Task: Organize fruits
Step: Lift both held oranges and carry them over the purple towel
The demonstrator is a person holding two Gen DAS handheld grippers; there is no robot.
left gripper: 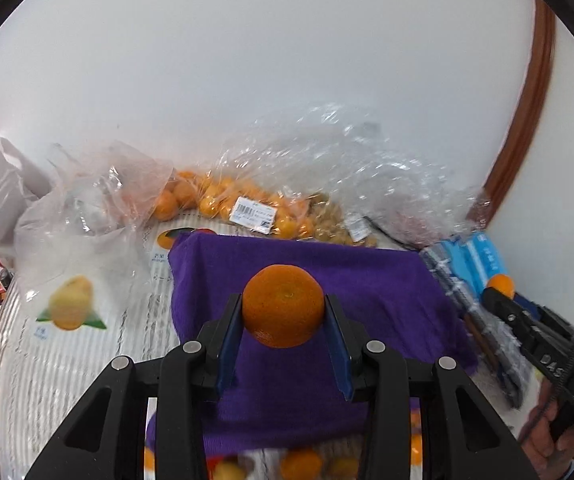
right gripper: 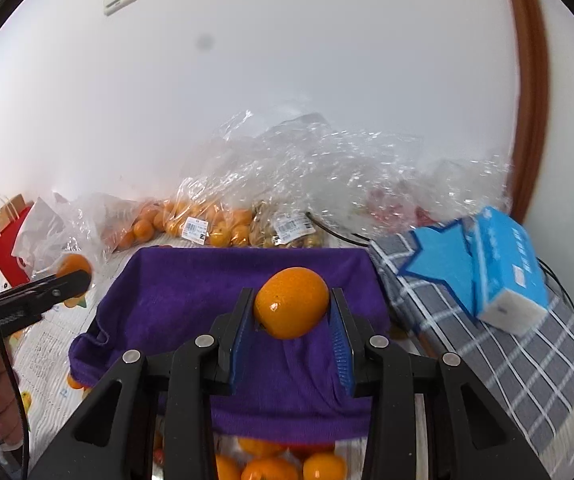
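1 fruit is held in each of the 2 grippers above a purple cloth (left gripper: 367,296).

A mandarin (left gripper: 283,306) is clamped between the blue pads of the left gripper (left gripper: 283,312), and a smoother orange fruit (right gripper: 292,302) is pinched in the right gripper (right gripper: 293,308). More loose fruit (right gripper: 271,466) is seen below the cloth's near edge, and bagged oranges (right gripper: 207,222) are piled by the wall.
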